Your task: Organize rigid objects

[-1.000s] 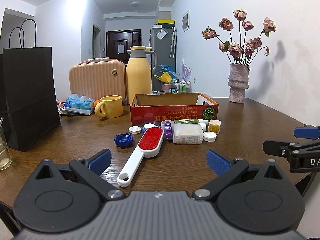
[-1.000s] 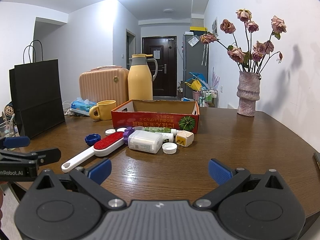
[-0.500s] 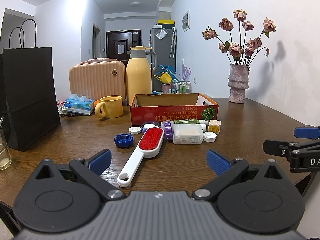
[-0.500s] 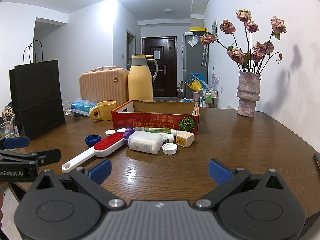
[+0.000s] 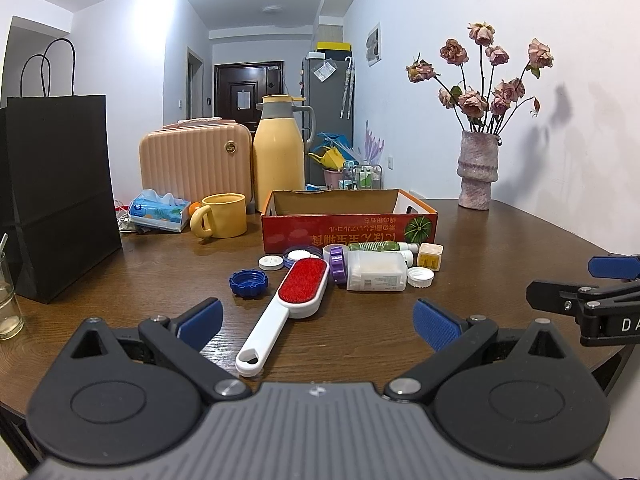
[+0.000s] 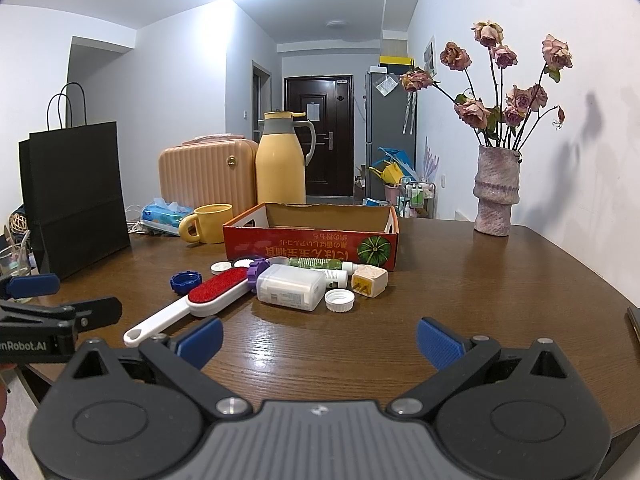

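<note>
Small items are clustered on the table [image 5: 500, 240] before a cardboard box [image 5: 348, 232]; both claws, left [image 5: 316, 320] and right [image 6: 318, 336], are held open and empty.

black left gripper [image 5: 316, 322], right gripper [image 6: 318, 338]: blue ribbed fingers [image 5: 434, 329], silver screws, grey ridged housing.

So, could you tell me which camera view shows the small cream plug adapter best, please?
The right wrist view: the plug adapter lies nearer the centre there, its metal prongs and two faces visible. In the left wrist view the adapter sits farther off and smaller, partly behind the white cap, and its prongs are hard to make out.
</note>
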The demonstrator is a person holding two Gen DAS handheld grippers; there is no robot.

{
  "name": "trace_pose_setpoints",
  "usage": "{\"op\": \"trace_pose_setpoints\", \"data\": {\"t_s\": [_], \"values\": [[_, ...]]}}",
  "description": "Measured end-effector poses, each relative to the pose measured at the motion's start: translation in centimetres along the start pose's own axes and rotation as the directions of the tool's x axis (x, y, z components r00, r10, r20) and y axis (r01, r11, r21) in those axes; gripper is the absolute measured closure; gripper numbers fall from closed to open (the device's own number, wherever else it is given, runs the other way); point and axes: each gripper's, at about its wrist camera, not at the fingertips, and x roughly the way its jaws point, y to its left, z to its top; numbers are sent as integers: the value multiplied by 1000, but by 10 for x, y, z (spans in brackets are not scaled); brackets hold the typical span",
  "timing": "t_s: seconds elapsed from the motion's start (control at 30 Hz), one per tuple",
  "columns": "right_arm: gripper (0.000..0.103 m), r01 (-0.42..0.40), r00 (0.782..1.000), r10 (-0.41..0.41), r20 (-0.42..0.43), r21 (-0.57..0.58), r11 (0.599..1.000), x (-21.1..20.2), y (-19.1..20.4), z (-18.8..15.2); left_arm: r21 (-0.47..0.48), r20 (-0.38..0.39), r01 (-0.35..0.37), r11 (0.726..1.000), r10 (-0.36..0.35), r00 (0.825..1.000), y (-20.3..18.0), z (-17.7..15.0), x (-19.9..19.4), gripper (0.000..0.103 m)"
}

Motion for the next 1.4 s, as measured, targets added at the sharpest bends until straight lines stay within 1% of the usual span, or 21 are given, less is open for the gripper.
{"op": "trace_pose_setpoints", "data": {"t_s": [0.6, 1.03, 1.4], "values": [[0, -1, 1000, 1, -4, -5, 1000, 9, -1, 3, -2, -6, -2, 1000, 2, 1000, 3, 2, 3, 0], [0, 0, 1000, 0, -28, -3, 1000, 34, -3, 4, -2, -43, -8, 1000, 8, 999, 6, 3, 33, 0], [0, -1, 998, 1, -61, 1, 1000, 69, -7, 7, -15, -90, -16, 1000, 15, 996, 14, 2, 67, 0]]}}
